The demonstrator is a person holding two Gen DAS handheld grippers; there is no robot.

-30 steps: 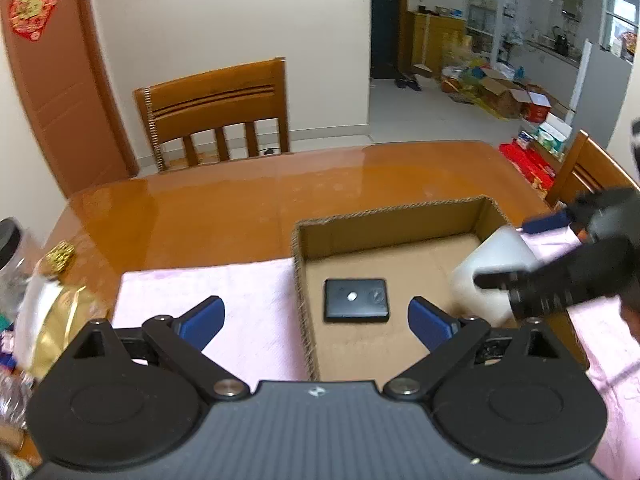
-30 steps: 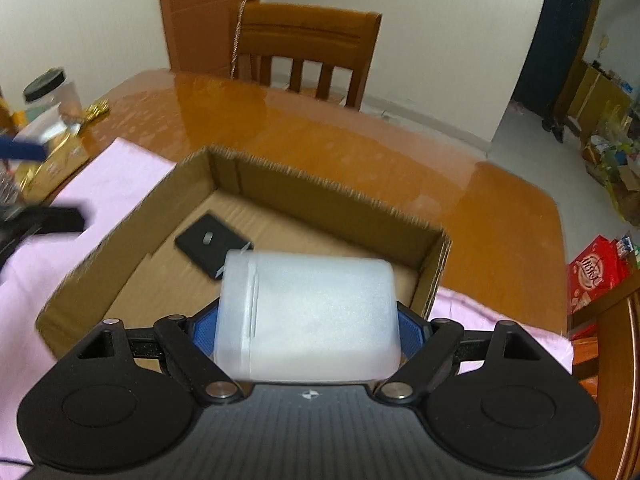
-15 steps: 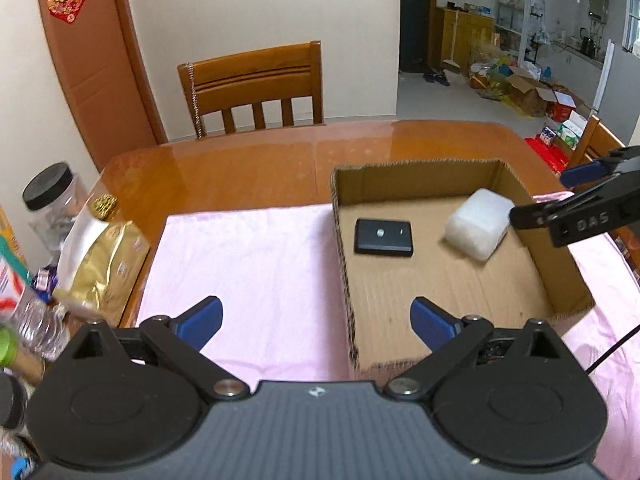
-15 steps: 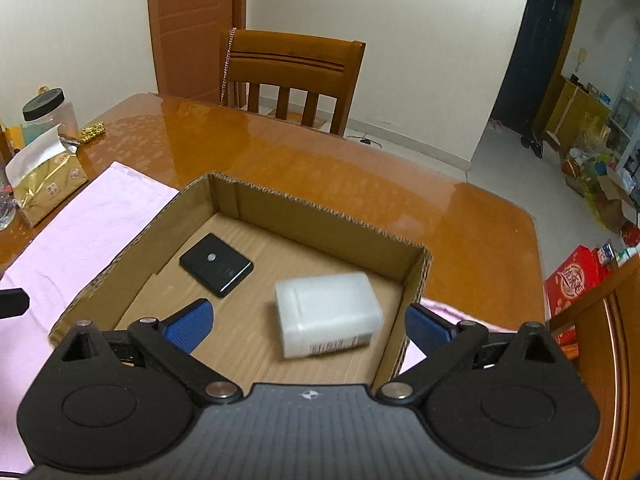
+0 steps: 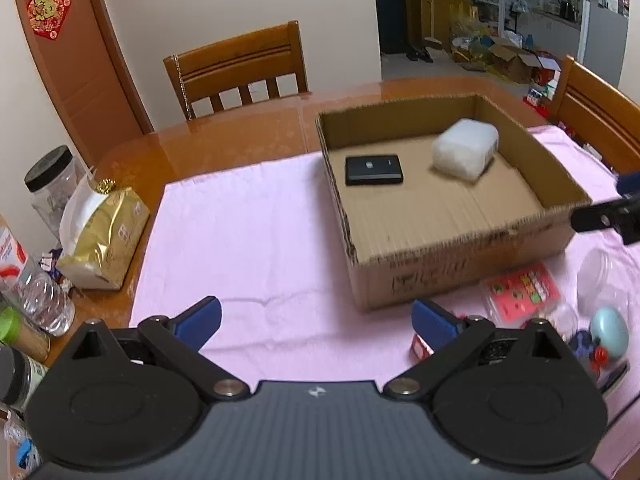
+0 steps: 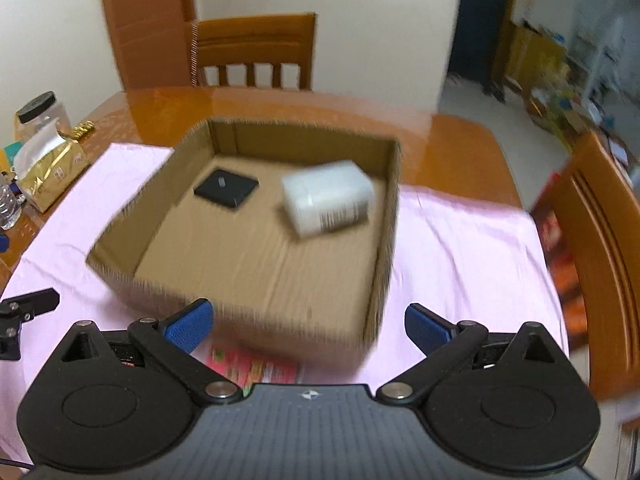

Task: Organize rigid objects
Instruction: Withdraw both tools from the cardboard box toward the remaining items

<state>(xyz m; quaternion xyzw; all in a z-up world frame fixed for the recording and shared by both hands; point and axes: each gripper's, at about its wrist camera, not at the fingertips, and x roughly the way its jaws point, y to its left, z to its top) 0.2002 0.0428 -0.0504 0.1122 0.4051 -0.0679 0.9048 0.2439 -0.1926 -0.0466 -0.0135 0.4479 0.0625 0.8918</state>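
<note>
Cardboard, brown and corrugated, forms the open shallow box [image 5: 460, 216] that fills the right centre of the left wrist view and the middle of the right wrist view [image 6: 256, 240]. It sits on a pink cloth [image 5: 248, 240] spread over a glossy orange-brown wooden table [image 5: 224, 140]. Inside the box, toward its far wall, a flat black rectangular device [image 5: 373, 169] lies on the floor of the box, and a frosted white plastic container [image 5: 466, 149] lies on its side to the right of the device, apart from it. In the right wrist view the container [image 6: 328, 202] shows a printed label on its near end.

Nothing sits between the blue-padded fingers of the left gripper [image 5: 316, 320], whose jaws stand wide apart above the cloth at the lower edge of the frame. The right gripper [image 6: 308, 324] is likewise spread fully and holds nothing, its fingers in front of the near wall of the box.

At the lower right of the left wrist view, small items lie on the cloth: a pink printed packet [image 5: 520, 288], a clear plastic jar [image 5: 604, 276] and a pale blue egg-shaped thing [image 5: 610, 334]. A gold tissue pack [image 5: 100, 236] stands at the left edge of the table.
</note>
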